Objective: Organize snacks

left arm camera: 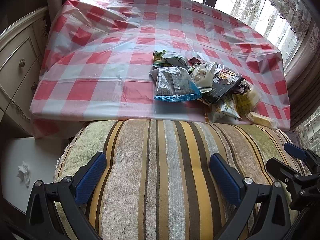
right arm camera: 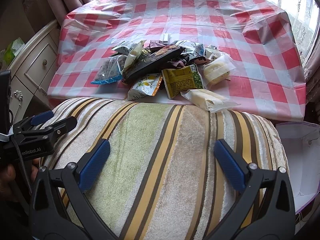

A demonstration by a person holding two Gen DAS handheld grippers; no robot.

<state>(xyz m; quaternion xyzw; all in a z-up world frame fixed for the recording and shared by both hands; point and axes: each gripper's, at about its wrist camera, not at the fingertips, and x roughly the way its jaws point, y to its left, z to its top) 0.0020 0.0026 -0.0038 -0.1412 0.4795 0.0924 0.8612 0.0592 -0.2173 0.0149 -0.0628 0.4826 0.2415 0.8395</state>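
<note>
1. Left gripper (left arm camera: 158, 174) had its jaws spread wide with nothing between them, pitched down over a striped towel-covered cushion (left arm camera: 160, 160).
2. Right gripper (right arm camera: 162, 162) was the same: wide apart, empty, above that cushion (right arm camera: 160, 150). Each gripper was visible at the edge of the other's view, side by side but apart.
3. Snack pile (right arm camera: 164, 68) sat on the red-and-white checked plastic tablecloth (right arm camera: 260, 60), at the near edge, just beyond the cushion.
4. In the pile: a clear packet with blue trim (left arm camera: 176, 84) on the left, a black packet (right arm camera: 154, 60) on top, a yellow-green packet (right arm camera: 182, 80) in front, and clear-wrapped pale pastries (right arm camera: 208, 99) at the near right, with one overhanging the cushion.
5. Neither gripper touched any snack.
6. Cream drawer cabinet (left arm camera: 18, 64) stood left of the table; a crumpled tissue (left arm camera: 24, 173) lay on a white surface at the lower left.
7. An open white-lined bag (right arm camera: 300, 156) sat right of the cushion.
</note>
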